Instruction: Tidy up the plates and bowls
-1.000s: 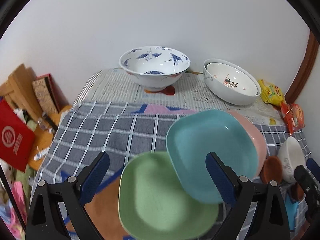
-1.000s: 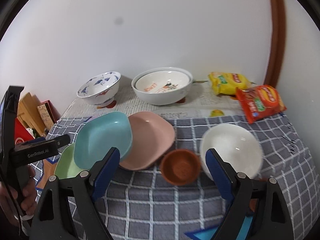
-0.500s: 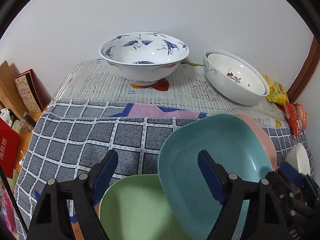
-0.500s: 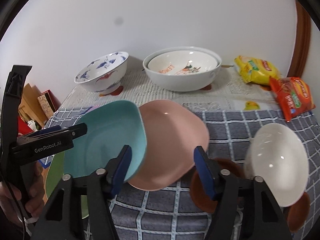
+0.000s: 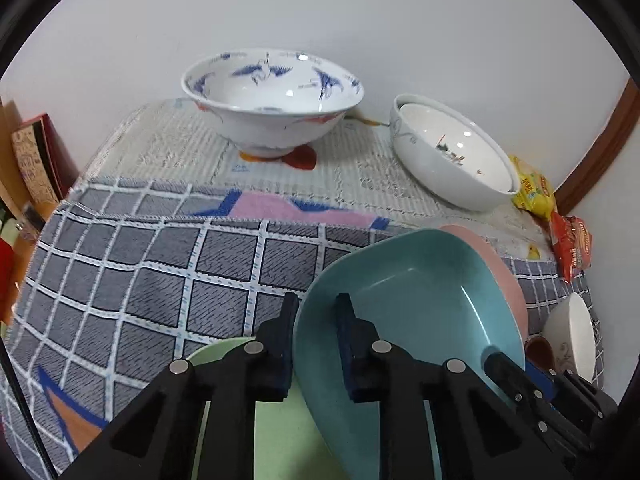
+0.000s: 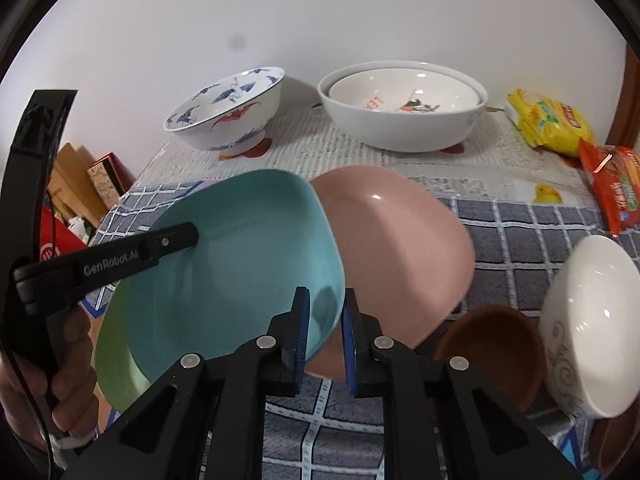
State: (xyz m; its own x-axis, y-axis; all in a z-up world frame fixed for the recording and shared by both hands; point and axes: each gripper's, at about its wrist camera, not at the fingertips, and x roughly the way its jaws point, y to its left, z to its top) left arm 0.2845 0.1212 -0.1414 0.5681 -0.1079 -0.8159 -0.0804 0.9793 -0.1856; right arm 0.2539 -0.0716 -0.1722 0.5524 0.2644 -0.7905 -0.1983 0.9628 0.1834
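A teal plate [image 5: 412, 316] [image 6: 240, 264] lies overlapped on a green plate [image 5: 276, 420] [image 6: 116, 344] and against a pink plate [image 6: 396, 256] [image 5: 500, 264]. My left gripper [image 5: 316, 340] is shut on the teal plate's left rim. My right gripper [image 6: 325, 336] is shut on the teal plate's right rim, where it overlaps the pink plate. The left gripper also shows in the right wrist view [image 6: 176, 240], over the teal plate.
A blue-patterned bowl [image 5: 272, 96] [image 6: 228, 112] and nested white bowls [image 5: 452, 152] [image 6: 404, 104] stand at the back by the wall. A white bowl [image 6: 592, 320] and small brown dishes [image 6: 492, 352] sit at right. Snack packets [image 6: 580, 140] lie far right. The table edge drops off at left.
Both grippers moved in toward the teal plate and closed on its opposite rims; a second ago both were open and farther back.
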